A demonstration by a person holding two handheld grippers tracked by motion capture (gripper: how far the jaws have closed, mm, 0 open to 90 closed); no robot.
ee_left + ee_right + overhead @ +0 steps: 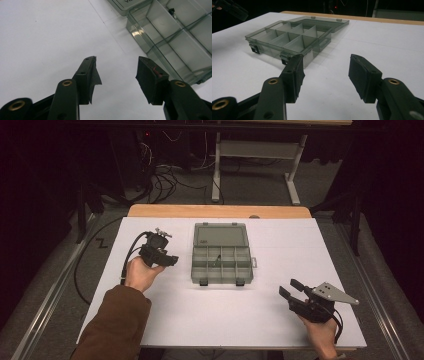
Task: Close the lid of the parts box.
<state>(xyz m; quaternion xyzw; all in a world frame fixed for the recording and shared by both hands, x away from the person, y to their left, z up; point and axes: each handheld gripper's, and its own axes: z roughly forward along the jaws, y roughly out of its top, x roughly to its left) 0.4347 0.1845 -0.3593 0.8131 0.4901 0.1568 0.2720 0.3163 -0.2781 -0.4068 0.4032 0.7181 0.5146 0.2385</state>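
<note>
Smoke-grey plastic organizer box (222,261) sits lid-open at table centre in the high view, long axis running 12-to-6 with lid hinged back; left gripper (171,260) is just beside it at 9 o'clock, nearer than the right gripper (292,288) down at 4 o'clock. Left gripper view: jaws wide, nothing between, box compartments (175,37) at 1 o'clock. Right gripper view: jaws wide and empty, box (289,40) at 11 o'clock.
</note>
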